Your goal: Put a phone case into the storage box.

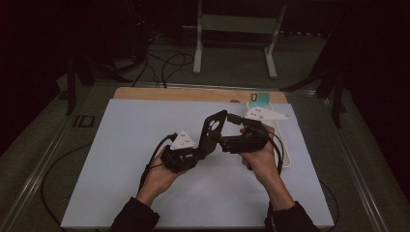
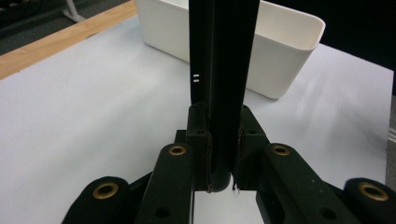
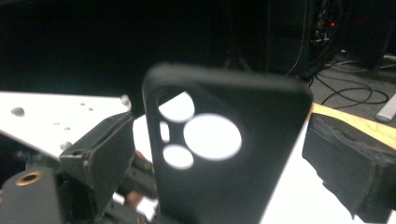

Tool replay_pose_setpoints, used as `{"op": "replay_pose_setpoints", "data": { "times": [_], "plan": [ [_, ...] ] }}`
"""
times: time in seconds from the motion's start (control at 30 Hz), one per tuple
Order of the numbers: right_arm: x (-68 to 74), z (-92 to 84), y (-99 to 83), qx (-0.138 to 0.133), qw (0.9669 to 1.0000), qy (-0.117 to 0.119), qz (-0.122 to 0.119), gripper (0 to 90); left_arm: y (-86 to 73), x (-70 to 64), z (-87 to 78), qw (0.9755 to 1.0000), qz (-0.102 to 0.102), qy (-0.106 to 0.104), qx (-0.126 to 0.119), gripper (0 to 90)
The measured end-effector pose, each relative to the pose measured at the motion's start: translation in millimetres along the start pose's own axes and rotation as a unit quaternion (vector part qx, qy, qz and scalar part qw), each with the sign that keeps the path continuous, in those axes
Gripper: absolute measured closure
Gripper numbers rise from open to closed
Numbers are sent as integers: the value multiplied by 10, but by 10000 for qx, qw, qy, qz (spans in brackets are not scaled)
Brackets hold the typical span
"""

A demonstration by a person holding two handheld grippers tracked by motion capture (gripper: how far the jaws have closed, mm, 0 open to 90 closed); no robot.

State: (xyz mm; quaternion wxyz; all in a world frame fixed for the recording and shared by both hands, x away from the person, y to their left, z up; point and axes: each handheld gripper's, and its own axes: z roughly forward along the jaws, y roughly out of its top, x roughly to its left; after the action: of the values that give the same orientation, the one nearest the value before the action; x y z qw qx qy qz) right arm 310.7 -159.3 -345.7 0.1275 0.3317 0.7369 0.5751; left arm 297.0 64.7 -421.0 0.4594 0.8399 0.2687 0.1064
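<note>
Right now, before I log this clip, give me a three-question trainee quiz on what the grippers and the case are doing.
1. True or false: the left gripper is shut on the black phone case.
2. The right gripper's jaws are: A) open, either side of the case; B) clamped on the white bin.
3. How many round camera cutouts show in the case?

Key: 1 true. 2 A. 3 three, plus a small slot.
</note>
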Motion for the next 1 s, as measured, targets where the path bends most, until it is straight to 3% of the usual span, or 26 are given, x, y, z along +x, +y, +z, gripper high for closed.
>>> {"op": "replay_pose_setpoints", "data": {
  "times": [0.27,0.83,1.0],
  "plan": [
    [12,86,16,-54,9997,-151,179,112,17,-60,31,9999,78,-79,8,807],
    [-46,120,-45,-137,9994,-10,321,94,15,-67,17,9997,107,-202,-120,811],
    [-40,115,-43,-158,9992,-70,355,119,13,-68,25,9996,86,-257,-104,810]
  ]
}}
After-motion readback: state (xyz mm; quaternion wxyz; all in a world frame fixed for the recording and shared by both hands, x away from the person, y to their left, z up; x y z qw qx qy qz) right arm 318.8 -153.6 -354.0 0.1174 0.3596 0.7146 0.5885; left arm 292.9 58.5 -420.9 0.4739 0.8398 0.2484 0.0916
